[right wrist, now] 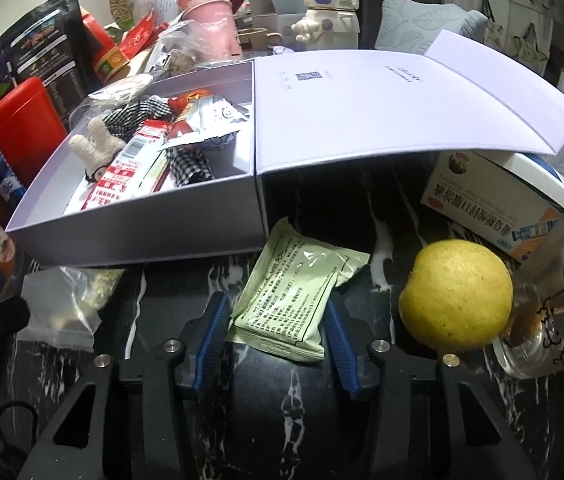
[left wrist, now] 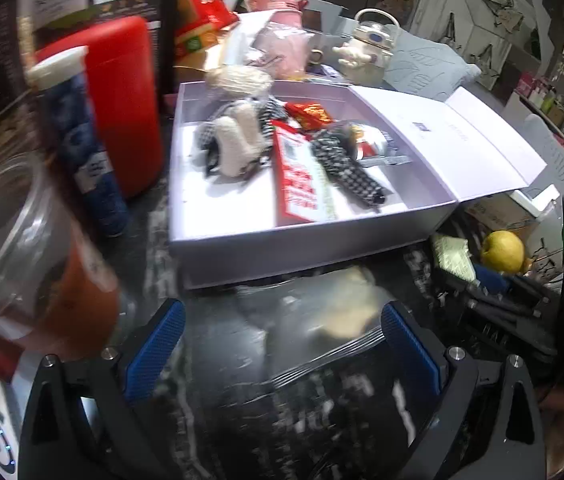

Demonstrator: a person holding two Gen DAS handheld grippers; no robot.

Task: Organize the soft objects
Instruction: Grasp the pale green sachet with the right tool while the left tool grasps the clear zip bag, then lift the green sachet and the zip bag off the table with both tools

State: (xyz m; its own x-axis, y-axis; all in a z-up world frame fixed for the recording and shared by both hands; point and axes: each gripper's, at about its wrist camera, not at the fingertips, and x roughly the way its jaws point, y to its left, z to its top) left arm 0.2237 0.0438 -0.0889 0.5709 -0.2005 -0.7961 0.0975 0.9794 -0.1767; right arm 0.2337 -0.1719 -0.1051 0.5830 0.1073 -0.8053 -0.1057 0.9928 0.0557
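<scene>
Both wrist cams – close, angled down

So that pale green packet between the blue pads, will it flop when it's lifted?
Probably a little. The green packet looks thin and creased, so its free end may sag. It lies flat, so it likely won't roll. Its glossy film might slip in the right hand-held gripper.

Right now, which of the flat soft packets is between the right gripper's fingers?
The pale green sachet on the dark marble table, beside the yellow fruit. The clear zip bag lies further left; the red-and-white packet is already in the box.
</scene>
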